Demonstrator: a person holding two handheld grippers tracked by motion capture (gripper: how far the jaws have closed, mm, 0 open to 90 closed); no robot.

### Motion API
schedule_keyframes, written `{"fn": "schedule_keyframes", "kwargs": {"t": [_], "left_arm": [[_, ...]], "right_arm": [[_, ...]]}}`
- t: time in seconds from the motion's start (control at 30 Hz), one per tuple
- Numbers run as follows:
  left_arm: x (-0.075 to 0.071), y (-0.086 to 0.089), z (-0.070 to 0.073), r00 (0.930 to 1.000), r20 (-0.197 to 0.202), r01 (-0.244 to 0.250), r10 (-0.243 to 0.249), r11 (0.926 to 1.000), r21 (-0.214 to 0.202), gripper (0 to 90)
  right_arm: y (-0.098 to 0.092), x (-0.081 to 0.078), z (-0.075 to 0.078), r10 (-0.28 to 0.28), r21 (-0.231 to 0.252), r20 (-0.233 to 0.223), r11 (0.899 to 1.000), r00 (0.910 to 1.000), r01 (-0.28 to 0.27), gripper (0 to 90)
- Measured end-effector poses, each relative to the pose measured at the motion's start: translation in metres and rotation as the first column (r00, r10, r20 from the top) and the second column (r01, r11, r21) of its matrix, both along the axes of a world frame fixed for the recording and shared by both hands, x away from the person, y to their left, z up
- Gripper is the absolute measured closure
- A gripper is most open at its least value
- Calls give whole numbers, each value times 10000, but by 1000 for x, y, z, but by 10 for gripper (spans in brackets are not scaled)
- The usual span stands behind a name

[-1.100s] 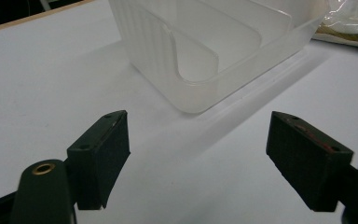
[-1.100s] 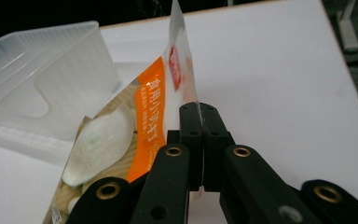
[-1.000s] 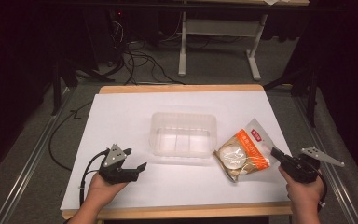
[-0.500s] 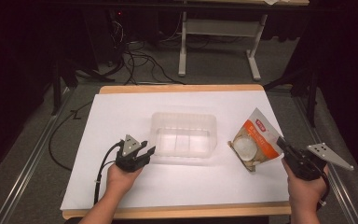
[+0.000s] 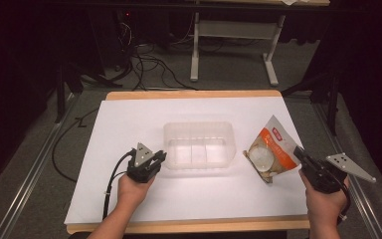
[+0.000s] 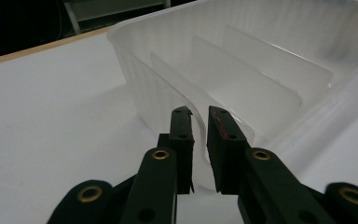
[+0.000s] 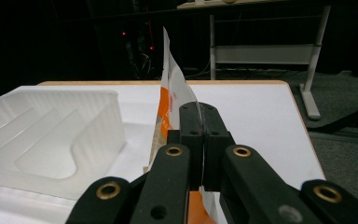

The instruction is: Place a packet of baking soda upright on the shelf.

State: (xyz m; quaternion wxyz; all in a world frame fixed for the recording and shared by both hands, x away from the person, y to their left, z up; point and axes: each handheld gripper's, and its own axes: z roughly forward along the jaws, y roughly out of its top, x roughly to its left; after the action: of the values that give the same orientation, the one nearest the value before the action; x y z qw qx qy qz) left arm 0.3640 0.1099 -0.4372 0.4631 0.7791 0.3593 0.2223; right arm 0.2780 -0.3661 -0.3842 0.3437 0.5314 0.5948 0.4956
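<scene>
Left gripper (image 6: pixel 199 122) straddles the rim of the clear divided tray (image 5: pixel 199 144) at mid-table, jaws slightly apart. Right gripper (image 7: pixel 200 122) is clamped on the orange snack pouch (image 5: pixel 271 149), lifted beside the tray.

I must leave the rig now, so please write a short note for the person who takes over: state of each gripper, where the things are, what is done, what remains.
Left gripper: fingers astride the near corner wall of the clear plastic container, a small gap showing; not clearly clamped.
Right gripper: shut on the edge of the orange snack bag, holding it tilted up, right of the container.
Container: mid-table on the white sheet, dividers inside, nothing in it.
Done: bag gripped, container reached.
Left, probably: put the bag into the container.
</scene>
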Motion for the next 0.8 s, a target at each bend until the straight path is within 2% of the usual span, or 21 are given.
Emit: {"fn": "schedule_keyframes", "kwargs": {"t": [0.1,0.13,0.17,0.27,0.33,0.37,0.43,0.5,0.73,0.8], "left_arm": [[-2,-4,0,9998,42,193,-193,9998,81,715],[-2,-4,0,9996,-46,268,-268,9996,-4,715],[-2,-4,1,9995,-71,314,-315,9995,-90,626],[-6,3,6,9990,168,408,-403,9988,-274,572],[-8,9,8,9990,279,362,-352,9986,-387,565],[-8,13,8,9991,230,353,-343,9983,-458,557],[-8,17,7,9994,130,340,-333,9982,-499,555],[-7,20,5,9991,-33,413,-415,9977,-532,548],[-6,16,4,9982,-62,600,-603,9974,-397,538],[-7,15,4,9974,-63,716,-718,9969,-316,536]], "right_arm": [[1,0,0,42,-5,22,10000,10000,-42,900],[1,0,0,46,-11,28,10000,10000,-46,900],[2,0,0,83,-14,47,10000,10000,-83,900],[3,0,-1,191,117,107,9997,9998,-192,880],[2,1,-2,246,248,121,9994,9996,-249,850],[-2,3,-7,265,593,97,9979,9996,-270,824],[-4,4,-9,305,678,56,9972,9995,-308,815],[-10,8,-14,419,1009,-60,9940,9991,-410,779],[-15,12,-20,451,1009,-239,9940,9987,-424,758],[-15,15,-24,636,1043,-409,9928,9971,-591,707]]}}
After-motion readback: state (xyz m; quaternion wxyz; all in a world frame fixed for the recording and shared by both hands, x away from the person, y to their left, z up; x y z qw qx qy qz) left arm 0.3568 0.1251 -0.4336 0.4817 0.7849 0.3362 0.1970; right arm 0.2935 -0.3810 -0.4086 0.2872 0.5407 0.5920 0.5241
